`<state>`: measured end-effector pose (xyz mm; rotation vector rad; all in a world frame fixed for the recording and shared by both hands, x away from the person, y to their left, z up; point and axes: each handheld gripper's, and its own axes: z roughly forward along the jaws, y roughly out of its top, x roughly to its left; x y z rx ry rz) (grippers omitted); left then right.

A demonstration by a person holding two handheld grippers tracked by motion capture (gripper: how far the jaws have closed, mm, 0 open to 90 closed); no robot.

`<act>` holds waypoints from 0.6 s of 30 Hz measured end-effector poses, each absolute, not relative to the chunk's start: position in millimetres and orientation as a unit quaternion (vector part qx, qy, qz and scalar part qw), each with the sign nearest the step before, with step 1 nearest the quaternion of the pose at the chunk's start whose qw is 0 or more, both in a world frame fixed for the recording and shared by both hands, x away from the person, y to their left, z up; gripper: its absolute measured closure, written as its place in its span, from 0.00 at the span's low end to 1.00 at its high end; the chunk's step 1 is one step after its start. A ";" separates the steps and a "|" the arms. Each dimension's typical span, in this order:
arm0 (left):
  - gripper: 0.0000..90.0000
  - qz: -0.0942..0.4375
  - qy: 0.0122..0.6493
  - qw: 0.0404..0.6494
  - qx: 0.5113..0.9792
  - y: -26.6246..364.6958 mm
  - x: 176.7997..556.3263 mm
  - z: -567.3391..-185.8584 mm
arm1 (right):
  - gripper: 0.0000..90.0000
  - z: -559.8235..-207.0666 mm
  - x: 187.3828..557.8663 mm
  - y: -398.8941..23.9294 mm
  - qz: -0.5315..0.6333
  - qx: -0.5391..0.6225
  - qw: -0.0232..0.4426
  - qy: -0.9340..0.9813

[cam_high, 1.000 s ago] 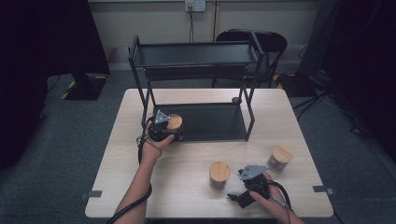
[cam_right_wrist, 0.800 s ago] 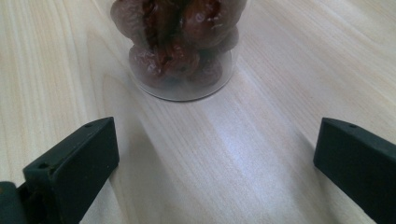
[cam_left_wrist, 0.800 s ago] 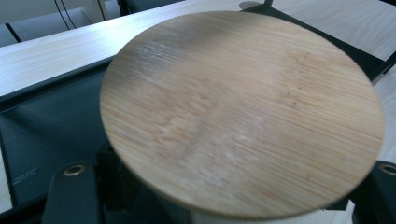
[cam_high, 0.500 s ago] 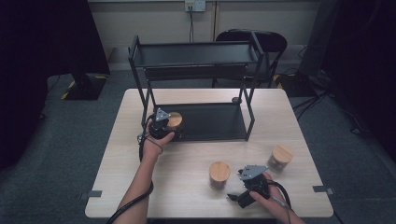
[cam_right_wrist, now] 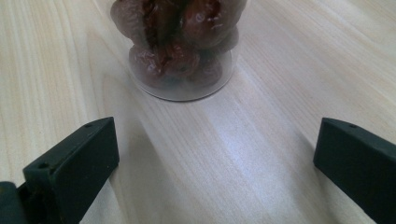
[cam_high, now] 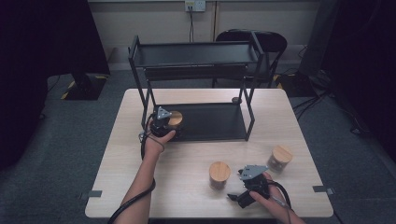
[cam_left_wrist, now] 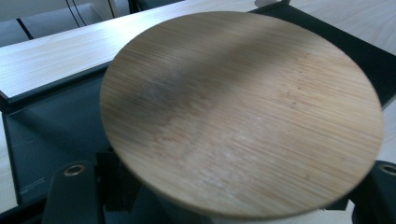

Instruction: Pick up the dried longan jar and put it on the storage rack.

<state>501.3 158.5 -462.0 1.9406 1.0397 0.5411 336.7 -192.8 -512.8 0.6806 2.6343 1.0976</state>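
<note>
A pale wooden table (cam_high: 140, 186) is set in a dim room with a dark grey floor, and a black two-tier rack (cam_high: 196, 56) stands across its far half. At the left end of the rack's lower shelf, left of centre in the high view, a jar (cam_high: 175, 119) with a bamboo lid is gripped by the left gripper (cam_high: 161, 123); in the left gripper view the lid (cam_left_wrist: 243, 112) spreads across the frame with the jaws closed on the body beneath it. The jar is judged to be rigid clear glass or plastic, smooth, moderately heavy and breakable if dropped. It is best held on the body below the lid, since the lid may lift off.

The right gripper (cam_high: 243, 191) is rested at the lower right of the table, its jaws spread wide and empty. A second jar (cam_high: 219, 175), seen in the right gripper view (cam_right_wrist: 180, 46) to hold dark dried fruit, stands just ahead of it. A third jar (cam_high: 280, 157) stands further right. The rack's left posts and top shelf crowd the held jar.
</note>
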 end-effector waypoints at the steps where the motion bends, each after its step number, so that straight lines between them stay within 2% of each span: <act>1: 0.29 0.217 0.415 0.422 0.776 158.4 502.2 -462.5 | 0.00 -512.8 336.7 -192.8 0.372 0.231 0.104 0.893; 18: 0.29 0.219 0.433 0.415 0.770 159.2 512.9 -472.6 | 0.00 -512.9 336.7 -192.8 0.372 0.231 0.104 0.893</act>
